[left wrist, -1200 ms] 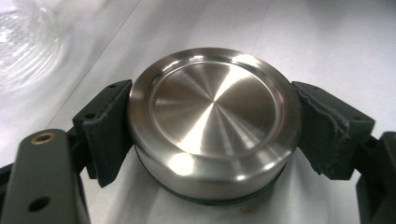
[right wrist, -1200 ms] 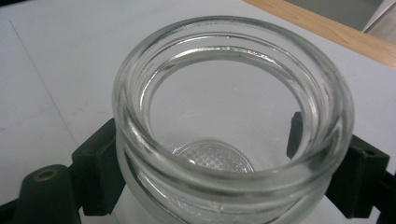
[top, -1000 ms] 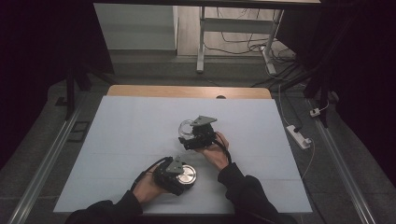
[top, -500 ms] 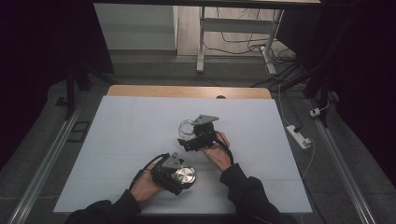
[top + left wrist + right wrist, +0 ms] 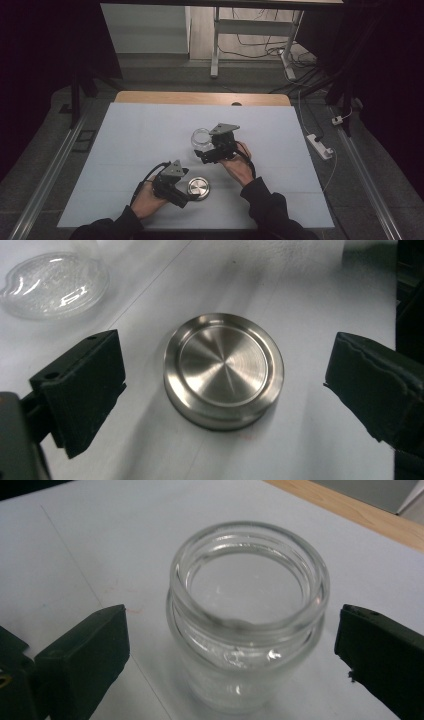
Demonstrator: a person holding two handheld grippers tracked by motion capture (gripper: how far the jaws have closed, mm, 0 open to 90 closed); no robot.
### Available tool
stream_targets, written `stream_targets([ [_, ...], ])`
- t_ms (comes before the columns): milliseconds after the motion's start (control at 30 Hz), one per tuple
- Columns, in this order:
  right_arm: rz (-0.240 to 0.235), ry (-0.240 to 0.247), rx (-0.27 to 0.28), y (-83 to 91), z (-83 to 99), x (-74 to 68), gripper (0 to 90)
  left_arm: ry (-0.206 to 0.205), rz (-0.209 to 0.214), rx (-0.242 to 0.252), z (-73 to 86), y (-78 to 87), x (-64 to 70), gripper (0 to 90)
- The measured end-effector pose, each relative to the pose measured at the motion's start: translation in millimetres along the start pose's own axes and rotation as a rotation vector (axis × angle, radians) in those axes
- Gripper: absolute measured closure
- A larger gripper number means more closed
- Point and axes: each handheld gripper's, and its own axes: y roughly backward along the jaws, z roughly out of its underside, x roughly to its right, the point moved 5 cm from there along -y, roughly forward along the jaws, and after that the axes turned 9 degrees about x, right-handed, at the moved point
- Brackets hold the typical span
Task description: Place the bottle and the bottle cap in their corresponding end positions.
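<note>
We see the left gripper point(image 5: 189, 194) spread wide around a steel lid point(image 5: 223, 369) lying flat near the counter's point(image 5: 125, 130) front edge. The right gripper point(image 5: 202, 150) gapes astride an upright, lidless glass jar point(image 5: 247, 615) mid-counter, jaws not touching it.

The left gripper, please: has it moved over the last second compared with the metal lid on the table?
Yes. The left gripper has drawn back toward the person, off the metal lid, which lies in place and now shows uncovered.
</note>
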Motion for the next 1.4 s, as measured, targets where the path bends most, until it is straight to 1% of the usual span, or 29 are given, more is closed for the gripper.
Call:
stream_targets([
  [100,0.002,-0.009,-0.022,3.4,3.6,-0.9,0.7,0.001,-0.009,0.005,0.7,5.9,-0.5,2.0],
  [167,-0.014,-0.009,-0.039,6.4,6.3,-3.0,0.0,0.003,-0.023,0.014,0.8,9.7,-1.7,0.6],
  [200,-0.012,-0.007,-0.044,8.1,7.3,-3.5,0.0,0.004,-0.024,0.018,1.0,11.7,-2.7,0.0],
  [300,-0.021,-0.009,-0.041,14.1,8.7,-4.6,0.0,0.025,-0.024,0.036,1.7,16.5,-6.0,0.0],
  [367,-0.031,-0.019,-0.039,18.1,9.5,-4.5,0.0,0.037,-0.013,0.047,2.4,19.6,-7.7,0.0],
  [467,-0.045,-0.026,-0.017,24.5,10.1,-4.6,0.0,0.043,-0.016,0.056,4.2,24.6,-10.2,0.0],
  [500,-0.046,-0.022,-0.012,26.3,10.2,-4.8,0.0,0.048,-0.014,0.057,4.9,26.0,-10.9,0.0],
  [600,-0.051,-0.018,0.002,31.4,10.1,-6.5,0.0,0.052,-0.025,0.060,7.1,30.4,-12.6,0.0],
  [833,-0.056,-0.008,0.018,42.2,12.8,-9.8,0.0,0.073,-0.036,0.080,10.6,40.0,-15.5,0.0],
  [900,-0.049,-0.006,0.029,46.4,13.2,-9.7,0.0,0.084,-0.035,0.090,11.2,43.1,-15.7,0.0],
  [967,-0.048,-0.013,0.042,51.0,12.9,-9.6,0.0,0.092,-0.028,0.095,12.3,46.3,-15.7,0.0],
  [1000,-0.046,-0.020,0.048,53.1,12.8,-9.6,0.0,0.095,-0.025,0.095,13.0,47.7,-15.6,0.0],
  [1100,-0.062,-0.040,0.061,60.2,14.1,-11.5,0.0,0.101,-0.026,0.096,15.3,51.9,-15.7,0.0],
  [1233,-0.067,-0.034,0.068,69.6,16.9,-14.3,0.0,0.106,-0.028,0.095,18.9,57.5,-15.3,0.0],
  [1367,-0.060,-0.035,0.063,76.8,21.5,-15.8,0.0,0.118,-0.036,0.076,23.6,62.0,-15.2,0.0],
  [1400,-0.059,-0.035,0.059,77.9,22.7,-16.1,0.0,0.118,-0.043,0.069,24.8,63.1,-15.2,0.0],
])
